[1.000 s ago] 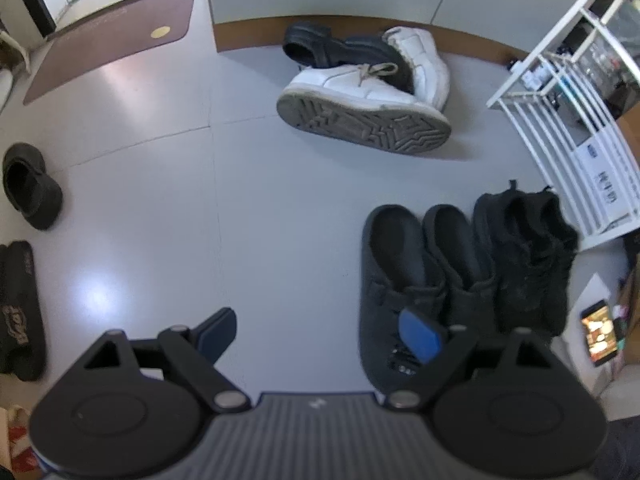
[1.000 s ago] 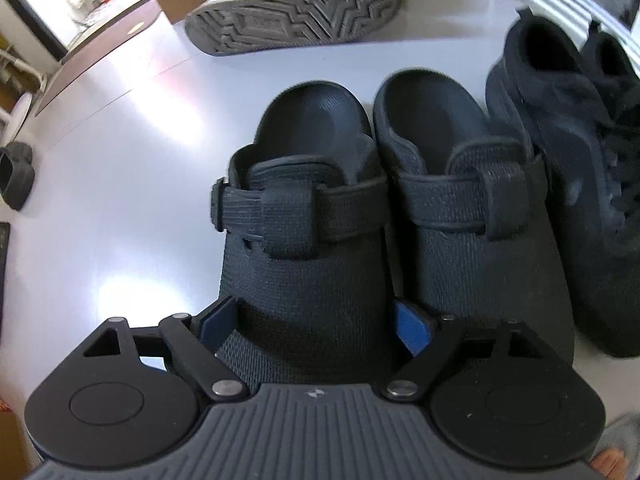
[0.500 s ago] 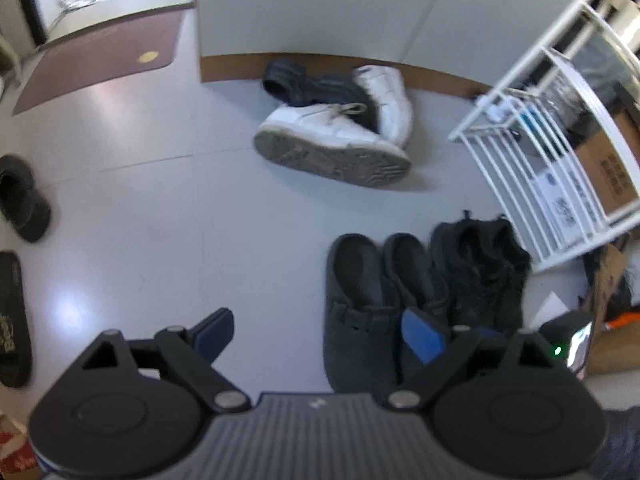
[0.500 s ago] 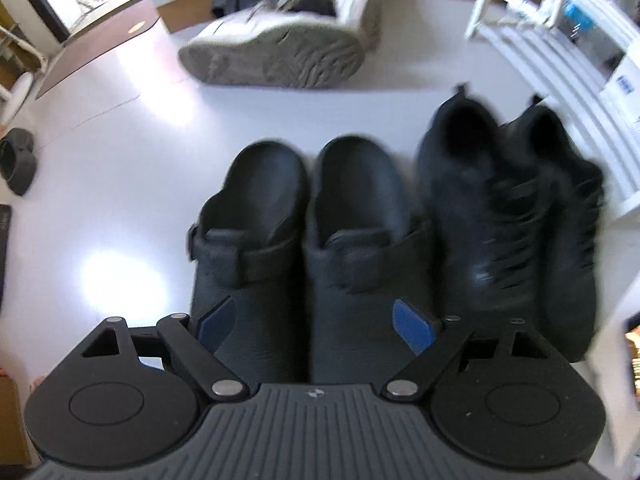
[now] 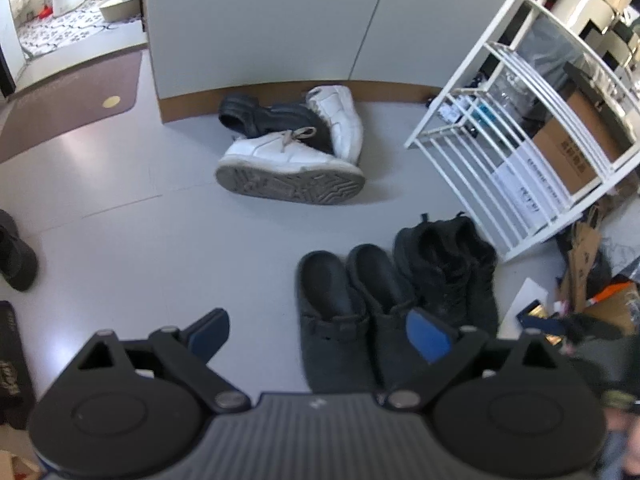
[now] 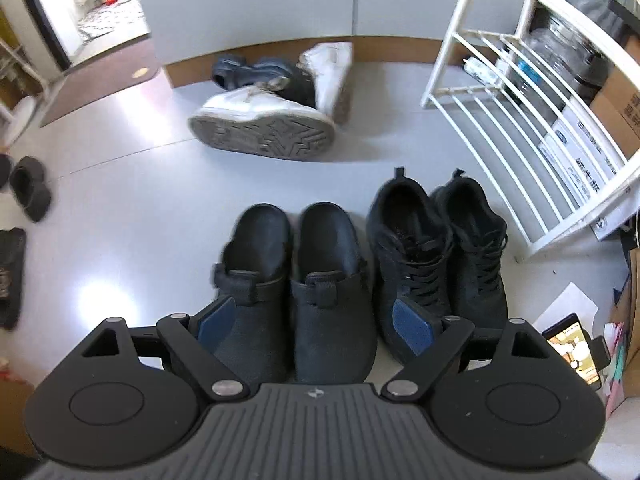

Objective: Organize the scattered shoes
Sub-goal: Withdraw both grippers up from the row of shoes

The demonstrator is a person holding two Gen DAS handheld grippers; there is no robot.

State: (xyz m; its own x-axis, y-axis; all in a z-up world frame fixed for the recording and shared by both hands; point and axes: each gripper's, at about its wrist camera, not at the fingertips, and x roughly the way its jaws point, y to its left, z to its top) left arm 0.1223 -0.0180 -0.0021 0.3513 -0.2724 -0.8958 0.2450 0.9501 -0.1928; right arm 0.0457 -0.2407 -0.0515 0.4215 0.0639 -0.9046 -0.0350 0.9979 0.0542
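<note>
**Two dark pairs lined up, a heap by the wall, strays cut off at the edge**

The black clogs (image 6: 292, 280) stand side by side on the pale floor (image 6: 132, 208), touching, toes partly hidden behind the right gripper (image 6: 316, 322). Just beside them the black sneakers (image 6: 440, 248) also stand paired, next to the white rack (image 6: 516, 152).

Near the wall lies a heap: a white sneaker (image 5: 288, 168) tipped on its side, sole showing, a dark shoe (image 5: 272, 120) behind it, and a second white sneaker (image 5: 338, 120) leaning against that; how they overlap is unclear.

At the left edge a dark slipper (image 6: 30, 188) and a flat black sandal (image 5: 12, 360) are cut off by the frame.

The right gripper's jaws are spread, holding nothing. The left gripper (image 5: 318, 334) has just been opening; it stands wide and empty above the floor.
</note>
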